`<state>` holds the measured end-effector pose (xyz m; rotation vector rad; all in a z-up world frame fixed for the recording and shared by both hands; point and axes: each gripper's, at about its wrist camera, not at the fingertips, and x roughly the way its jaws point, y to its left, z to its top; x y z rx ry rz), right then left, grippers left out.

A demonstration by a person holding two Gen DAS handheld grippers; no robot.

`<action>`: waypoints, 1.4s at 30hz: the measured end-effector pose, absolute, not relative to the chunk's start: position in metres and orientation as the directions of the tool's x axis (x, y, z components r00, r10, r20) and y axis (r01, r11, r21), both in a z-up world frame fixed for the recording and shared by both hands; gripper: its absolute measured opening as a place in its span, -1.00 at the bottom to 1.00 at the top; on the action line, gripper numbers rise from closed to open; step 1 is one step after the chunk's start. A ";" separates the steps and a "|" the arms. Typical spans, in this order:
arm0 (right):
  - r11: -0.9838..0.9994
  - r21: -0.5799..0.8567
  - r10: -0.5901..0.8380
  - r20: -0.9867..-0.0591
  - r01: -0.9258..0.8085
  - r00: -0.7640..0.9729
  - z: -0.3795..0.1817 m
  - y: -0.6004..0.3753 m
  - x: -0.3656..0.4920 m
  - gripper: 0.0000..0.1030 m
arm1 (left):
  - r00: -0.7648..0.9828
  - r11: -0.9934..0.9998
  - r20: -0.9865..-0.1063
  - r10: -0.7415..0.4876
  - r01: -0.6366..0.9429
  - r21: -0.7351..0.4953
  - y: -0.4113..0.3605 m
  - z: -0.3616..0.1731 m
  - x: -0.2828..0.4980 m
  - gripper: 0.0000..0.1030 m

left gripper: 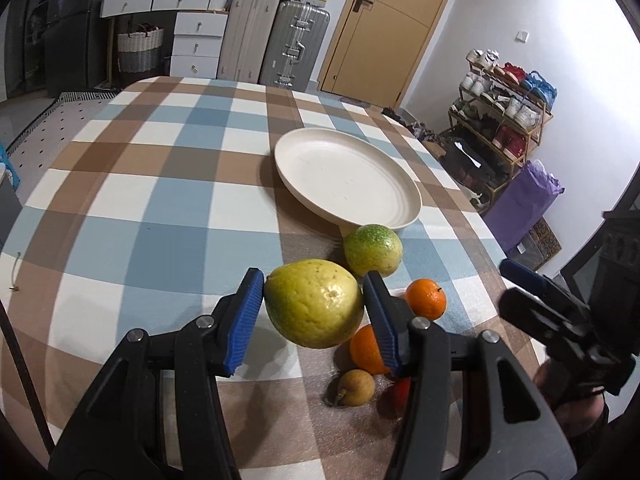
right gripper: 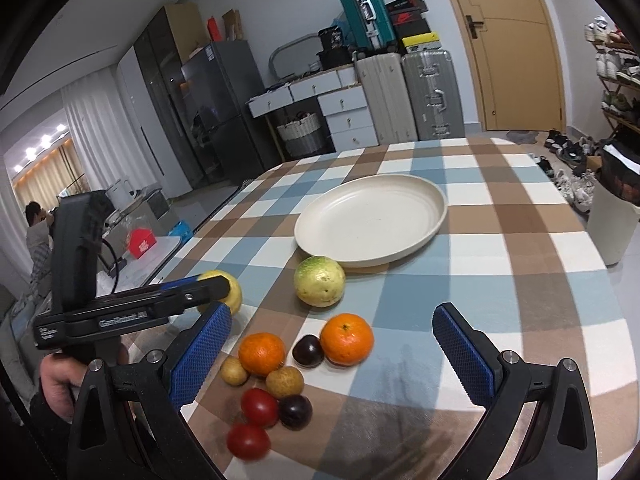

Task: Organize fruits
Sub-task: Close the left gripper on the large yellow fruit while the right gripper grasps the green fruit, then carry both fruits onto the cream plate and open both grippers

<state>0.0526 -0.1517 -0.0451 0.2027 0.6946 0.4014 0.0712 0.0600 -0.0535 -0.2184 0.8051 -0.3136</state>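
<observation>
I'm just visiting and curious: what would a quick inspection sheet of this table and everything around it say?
Surface: table under a checked tablecloth, brown, blue and white.
Job's things: empty cream plate; yellow fruit lifted; green-yellow fruit, two oranges, two dark plums, two red tomatoes and two small tan fruits on the cloth.
Clutter: nothing seen on the table.
Grippers: left hand-held gripper shut on the yellow fruit; right hand-held gripper open above the pile.
Cables: one black cable behind the left device.
Surroundings: suitcases, drawers, door, shoe rack.
</observation>
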 end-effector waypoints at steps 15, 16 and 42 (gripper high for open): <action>0.875 0.376 0.483 -0.655 -0.303 0.581 -0.069 -0.125 0.114 0.97 | 0.671 0.934 -0.660 -0.337 0.152 -0.323 0.091 -0.049 0.055 -0.05; 0.875 0.379 0.483 -0.660 -0.300 0.575 -0.071 -0.124 0.117 0.94 | 0.672 0.934 -0.659 -0.337 0.150 -0.326 0.093 -0.049 0.054 -0.05; 0.813 0.497 0.579 -0.635 -0.305 0.511 -0.079 -0.123 0.141 -0.04 | 0.669 0.937 -0.667 -0.330 0.144 -0.318 0.088 -0.040 0.075 -0.05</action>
